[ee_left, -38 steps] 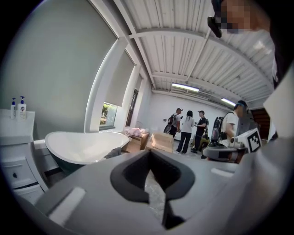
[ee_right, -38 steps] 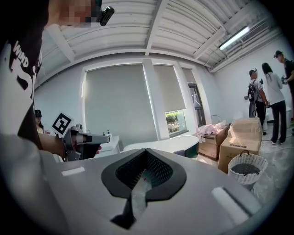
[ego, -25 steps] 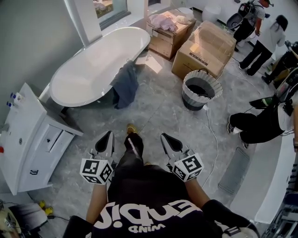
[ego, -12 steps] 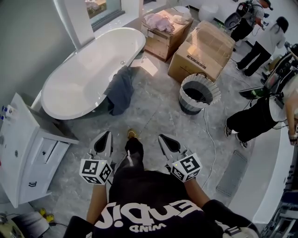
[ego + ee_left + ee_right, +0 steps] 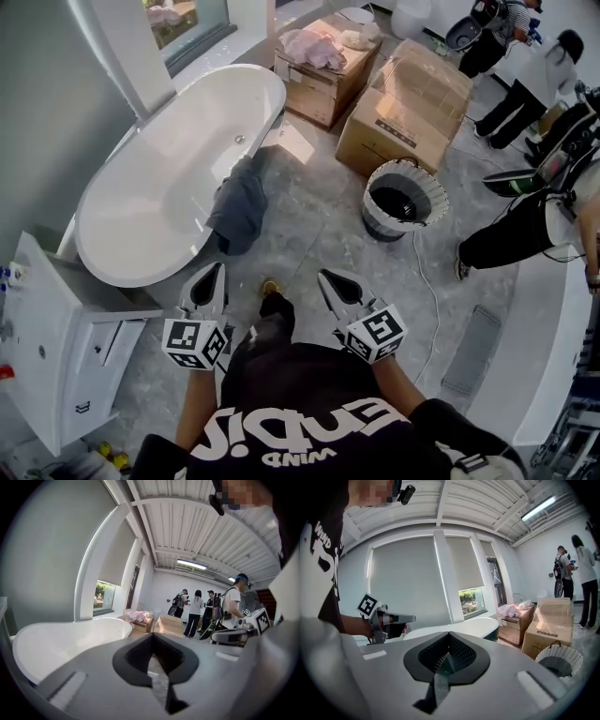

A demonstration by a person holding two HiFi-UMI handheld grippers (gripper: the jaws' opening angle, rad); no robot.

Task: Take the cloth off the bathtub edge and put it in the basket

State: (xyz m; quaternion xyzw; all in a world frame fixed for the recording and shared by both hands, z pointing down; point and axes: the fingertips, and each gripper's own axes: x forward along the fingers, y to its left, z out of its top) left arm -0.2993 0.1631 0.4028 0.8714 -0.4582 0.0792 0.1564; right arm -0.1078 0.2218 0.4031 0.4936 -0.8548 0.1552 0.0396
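A dark grey-blue cloth (image 5: 239,211) hangs over the near edge of the white bathtub (image 5: 159,187) and trails onto the floor. The white wicker basket (image 5: 405,199) with a dark inside stands on the floor to the right of the tub. My left gripper (image 5: 217,269) and right gripper (image 5: 323,275) are held side by side in front of my body, both shut and empty, a short way short of the cloth. The right gripper view shows the basket (image 5: 560,660), the tub (image 5: 468,625) and the left gripper (image 5: 389,618). The cloth is hidden in both gripper views.
Two large cardboard boxes (image 5: 403,103) and a crate holding pink fabric (image 5: 319,56) stand behind the basket. A white cabinet (image 5: 66,356) sits at the left by the tub's end. Several people (image 5: 525,225) stand at the right. A white cable (image 5: 427,281) runs along the floor.
Both grippers and I have moved forward across the floor, so the tub, cloth and basket lie closer. The jaws of both stay shut.
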